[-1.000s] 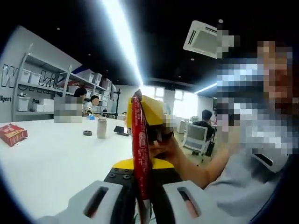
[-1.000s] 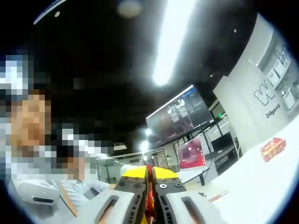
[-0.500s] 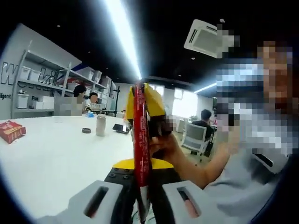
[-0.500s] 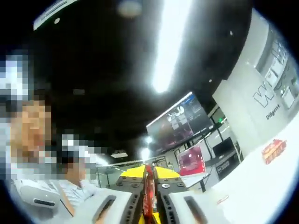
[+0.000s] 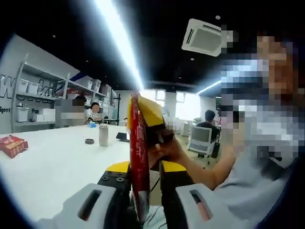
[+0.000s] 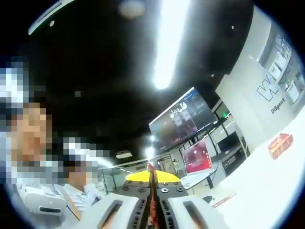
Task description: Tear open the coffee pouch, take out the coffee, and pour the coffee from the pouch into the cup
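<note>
Tearing step in hand: red coffee pouch [image 5: 139, 162] upright at centre frame, pinched low by left gripper [image 5: 141, 210], top edge clamped by right gripper [image 6: 152, 215]. Next, probably: pulling apart across the top seam, keeping contents unspilled.

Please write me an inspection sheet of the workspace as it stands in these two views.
Surface: white table, mostly bare.
Job's things: red coffee pouch held upright, edge-on, between both tools; whether it is torn cannot be told.
Clutter: red box, metal can, small dark ring, dark flat item.
Grippers: left tool shut on the pouch's lower part; right tool shut on the pouch, seen in the left gripper view at its top.
Cables: nothing seen.
Surroundings: wall shelving, ceiling light strip, wall screen, seated people, office chair.
</note>
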